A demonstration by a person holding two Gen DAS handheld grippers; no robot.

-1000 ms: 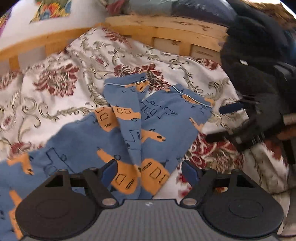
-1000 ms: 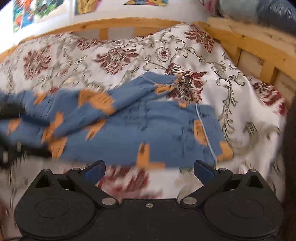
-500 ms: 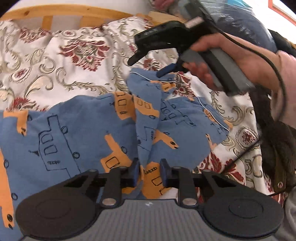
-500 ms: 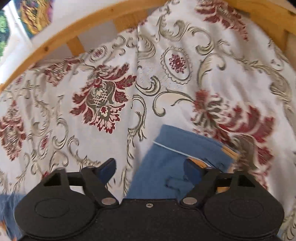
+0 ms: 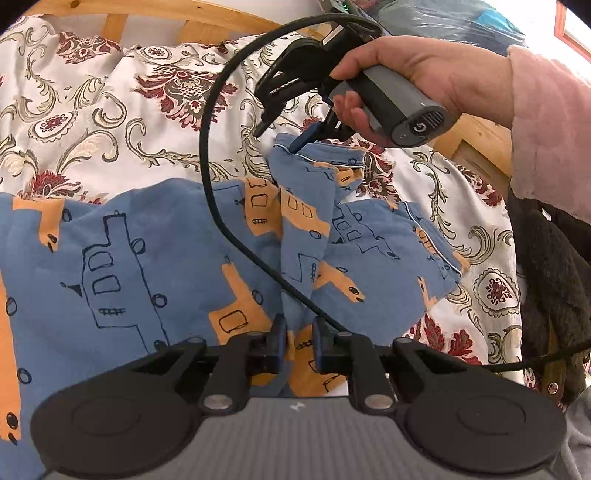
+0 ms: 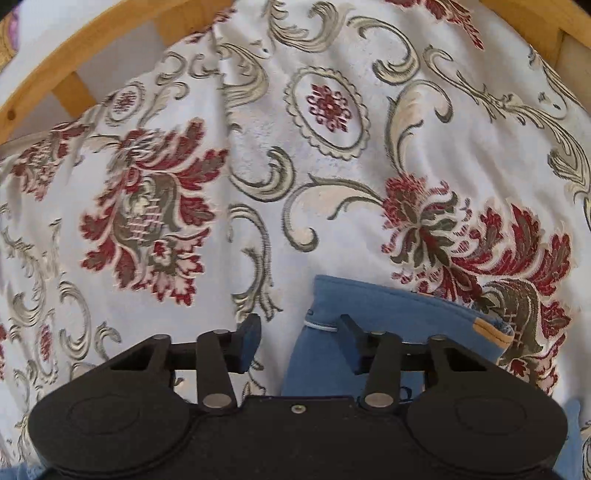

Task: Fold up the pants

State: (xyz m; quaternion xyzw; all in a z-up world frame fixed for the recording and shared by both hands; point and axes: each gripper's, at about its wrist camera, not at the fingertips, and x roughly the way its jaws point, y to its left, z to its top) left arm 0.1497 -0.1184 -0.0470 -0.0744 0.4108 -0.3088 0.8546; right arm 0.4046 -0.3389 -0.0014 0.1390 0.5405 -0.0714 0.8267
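Blue pants (image 5: 122, 258) with orange and dark line prints lie spread on a floral bedspread (image 5: 110, 110). My left gripper (image 5: 298, 343) is shut on a raised fold of the pants at their near edge. One leg runs away to a hem (image 5: 317, 158) with pale piping. My right gripper (image 5: 277, 136), held in a hand (image 5: 424, 70), is at that hem. In the right wrist view the right gripper (image 6: 299, 343) is open, its fingers (image 6: 249, 341) either side of the hem corner (image 6: 388, 310).
A wooden bed rail (image 5: 166, 11) curves along the far side, shown in the right wrist view as a rail (image 6: 74, 55). A black cable (image 5: 210, 166) loops over the pants. A dark fuzzy garment (image 5: 546, 266) lies at the right. A pink sleeve (image 5: 550, 129) covers the arm.
My left gripper has shut on the fold of the pants. The right gripper has come down onto the far hem and its fingers have narrowed around the corner.
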